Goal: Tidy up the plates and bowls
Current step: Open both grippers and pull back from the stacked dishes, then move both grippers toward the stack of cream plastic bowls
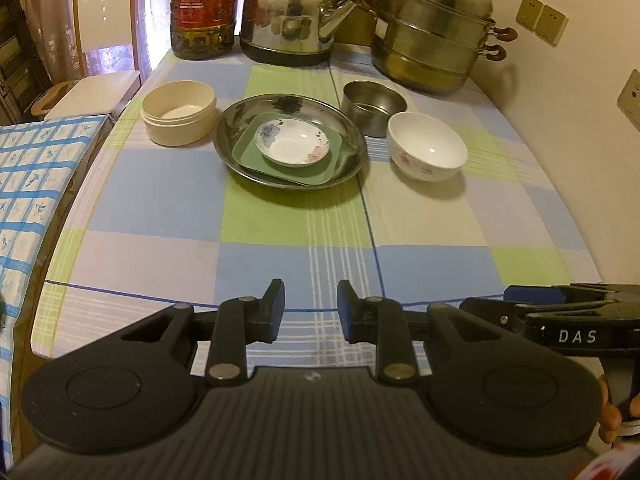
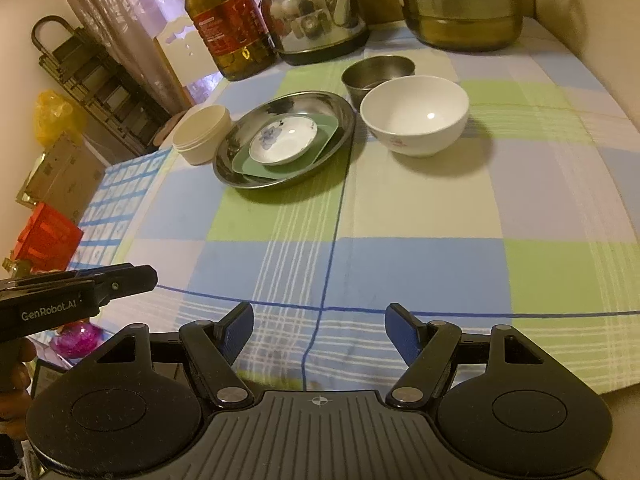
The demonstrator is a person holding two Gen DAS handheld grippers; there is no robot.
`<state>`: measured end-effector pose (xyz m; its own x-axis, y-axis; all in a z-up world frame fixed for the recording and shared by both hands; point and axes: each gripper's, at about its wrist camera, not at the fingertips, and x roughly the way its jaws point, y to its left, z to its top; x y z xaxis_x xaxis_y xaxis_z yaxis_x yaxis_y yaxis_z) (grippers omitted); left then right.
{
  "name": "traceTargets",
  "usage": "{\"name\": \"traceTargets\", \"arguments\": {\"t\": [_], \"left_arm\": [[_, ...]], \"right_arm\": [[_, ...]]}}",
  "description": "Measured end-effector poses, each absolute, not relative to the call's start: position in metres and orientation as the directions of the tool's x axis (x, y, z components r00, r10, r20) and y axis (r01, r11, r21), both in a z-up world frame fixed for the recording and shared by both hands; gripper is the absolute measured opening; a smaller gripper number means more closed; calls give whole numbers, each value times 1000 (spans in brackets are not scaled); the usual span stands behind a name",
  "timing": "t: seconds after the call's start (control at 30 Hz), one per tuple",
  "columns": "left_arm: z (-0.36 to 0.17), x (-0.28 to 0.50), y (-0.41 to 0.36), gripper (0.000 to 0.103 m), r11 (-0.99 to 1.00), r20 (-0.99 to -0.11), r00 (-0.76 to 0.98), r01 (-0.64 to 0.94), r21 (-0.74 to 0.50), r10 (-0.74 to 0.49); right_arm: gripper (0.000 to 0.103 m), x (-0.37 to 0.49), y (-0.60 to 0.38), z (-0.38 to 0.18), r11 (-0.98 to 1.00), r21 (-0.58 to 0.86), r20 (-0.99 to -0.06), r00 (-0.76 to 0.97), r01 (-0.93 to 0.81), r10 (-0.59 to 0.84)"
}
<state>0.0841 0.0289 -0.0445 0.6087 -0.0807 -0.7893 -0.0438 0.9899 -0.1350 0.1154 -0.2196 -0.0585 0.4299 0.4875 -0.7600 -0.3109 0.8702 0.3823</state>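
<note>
A round steel plate [image 1: 240,120] [image 2: 336,112] sits mid-table with a green square plate [image 1: 248,152] [image 2: 244,164] in it and a small floral white saucer [image 1: 294,142] [image 2: 282,140] on top. A white bowl [image 1: 427,146] [image 2: 416,114] stands right of the stack, a steel bowl [image 1: 374,106] [image 2: 378,70] behind it, and a cream round container [image 1: 179,112] [image 2: 204,134] to the left. My left gripper [image 1: 311,310] is open and empty over the near table edge. My right gripper [image 2: 319,334] is open and empty, also near the front edge, well short of the dishes.
An oil bottle [image 1: 204,4] [image 2: 230,20], a steel kettle [image 1: 292,12] [image 2: 316,12] and a stacked steamer pot [image 1: 432,36] [image 2: 460,4] line the back of the checked tablecloth [image 1: 280,232]. A wall is on the right, a chair [image 1: 104,40] at far left.
</note>
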Motion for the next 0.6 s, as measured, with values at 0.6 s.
{"name": "traceTargets", "arguments": {"t": [0.6], "left_arm": [[-42, 66, 9, 28, 992, -793, 605, -40, -123, -74]], "right_arm": [[73, 100, -236, -57, 867, 385, -758, 428, -316, 492]]}}
